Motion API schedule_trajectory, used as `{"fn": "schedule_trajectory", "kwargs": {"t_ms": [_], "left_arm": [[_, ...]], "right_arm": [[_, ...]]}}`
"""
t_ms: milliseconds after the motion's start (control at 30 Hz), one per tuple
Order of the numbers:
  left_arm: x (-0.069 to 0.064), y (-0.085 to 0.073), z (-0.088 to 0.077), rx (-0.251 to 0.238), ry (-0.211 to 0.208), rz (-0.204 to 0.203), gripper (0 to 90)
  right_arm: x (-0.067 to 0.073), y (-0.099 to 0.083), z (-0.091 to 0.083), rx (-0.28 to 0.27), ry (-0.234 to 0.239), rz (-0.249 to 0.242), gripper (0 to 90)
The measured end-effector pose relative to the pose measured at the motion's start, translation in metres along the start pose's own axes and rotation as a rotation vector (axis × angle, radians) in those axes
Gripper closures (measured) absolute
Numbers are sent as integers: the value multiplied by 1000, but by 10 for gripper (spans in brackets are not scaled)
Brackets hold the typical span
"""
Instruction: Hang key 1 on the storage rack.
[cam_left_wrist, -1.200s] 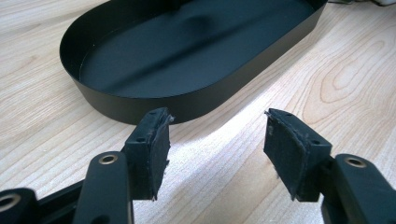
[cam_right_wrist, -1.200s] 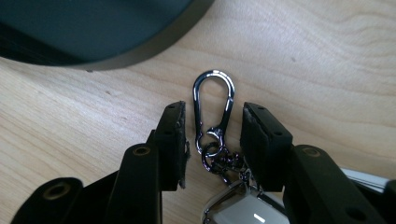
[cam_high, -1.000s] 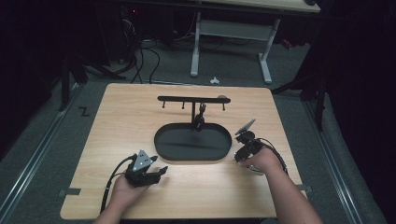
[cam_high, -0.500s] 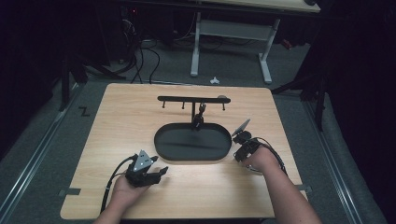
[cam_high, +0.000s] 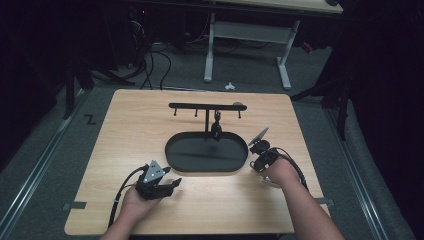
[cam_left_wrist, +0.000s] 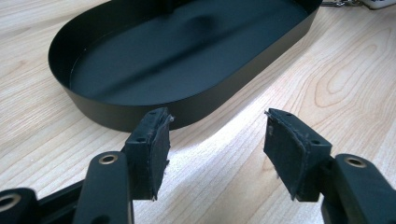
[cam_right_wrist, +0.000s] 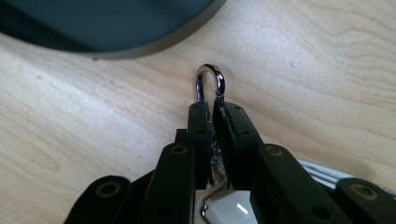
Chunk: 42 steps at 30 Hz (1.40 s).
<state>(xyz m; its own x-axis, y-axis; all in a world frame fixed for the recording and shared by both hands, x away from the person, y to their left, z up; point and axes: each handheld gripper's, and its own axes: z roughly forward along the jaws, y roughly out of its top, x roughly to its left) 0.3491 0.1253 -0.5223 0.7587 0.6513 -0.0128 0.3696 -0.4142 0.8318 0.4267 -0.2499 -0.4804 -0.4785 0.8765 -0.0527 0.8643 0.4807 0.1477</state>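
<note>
On a wooden table (cam_high: 150, 125), the right claw (cam_right_wrist: 211, 105) has just been closing and now pinches a keychain's silver clasp (cam_right_wrist: 210, 79) beside the black oval tray (cam_high: 175, 162). The left claw (cam_left_wrist: 215, 135) rests open near the tray.

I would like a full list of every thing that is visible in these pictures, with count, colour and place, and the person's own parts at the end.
table: one, light wood, under everything.
oval tray: one, black, middle of the table.
rack with small hooks: one, black, on a post rising from the tray's far side.
metal clasp: one, silver, on the table right of the tray, between the right gripper's pads, with a small chain and a white piece behind it.
desk: one, white legs, on the floor beyond the table.
left gripper: one, black, open, near the tray's front left.
right gripper: one, black, just closed onto the clasp.
forearms: two, entering from the bottom.
</note>
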Motion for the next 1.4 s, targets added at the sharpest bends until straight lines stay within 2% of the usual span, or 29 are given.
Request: {"fn": "schedule_trajectory", "kwargs": {"t_ms": [233, 300, 500, 733, 800, 833, 867, 933, 1000, 1167, 1233, 1267, 1333, 1367, 1400], "left_arm": [[-2, 0, 2, 13, -2, 12, 408], [-3, 0, 2, 12, -3, 15, 409], [-6, 0, 3, 22, -4, 28, 408], [-4, -1, 3, 27, -6, 25, 408], [-5, -1, 3, 27, -7, 28, 407], [-5, -1, 3, 29, -8, 31, 407], [-5, -2, 3, 33, -9, 36, 407], [-5, -2, 3, 33, -8, 36, 406], [-6, -2, 3, 33, -10, 36, 406], [-5, -2, 3, 36, -14, 38, 406], [-6, -2, 3, 35, -14, 40, 406], [-6, -2, 3, 37, -15, 40, 406], [-6, -2, 3, 34, -13, 39, 406], [-6, -2, 3, 31, -12, 37, 406], [-6, -2, 3, 30, -12, 36, 406]], "right_arm": [[4, -5, -1, -24, -13, -12, 838], [4, -7, -5, -54, -30, -12, 857], [6, -12, -5, -62, -14, -19, 856], [9, -14, -8, -69, -2, -21, 848], [10, -15, -8, -66, 2, -31, 824], [11, -15, -8, -60, -3, -19, 810], [10, -15, -6, -63, -7, -35, 789], [11, -15, -6, -58, -9, -26, 763], [11, -14, -5, -66, -21, -26, 696], [14, -13, 0, -52, -37, -69, 612], [13, -11, 5, -37, -43, -67, 610], [10, -9, 7, -40, -25, -47, 619], [7, -8, 7, -37, 21, -18, 710], [7, -8, 7, -37, 21, -18, 710], [6, -7, 8, -37, 43, -11, 757]]}}
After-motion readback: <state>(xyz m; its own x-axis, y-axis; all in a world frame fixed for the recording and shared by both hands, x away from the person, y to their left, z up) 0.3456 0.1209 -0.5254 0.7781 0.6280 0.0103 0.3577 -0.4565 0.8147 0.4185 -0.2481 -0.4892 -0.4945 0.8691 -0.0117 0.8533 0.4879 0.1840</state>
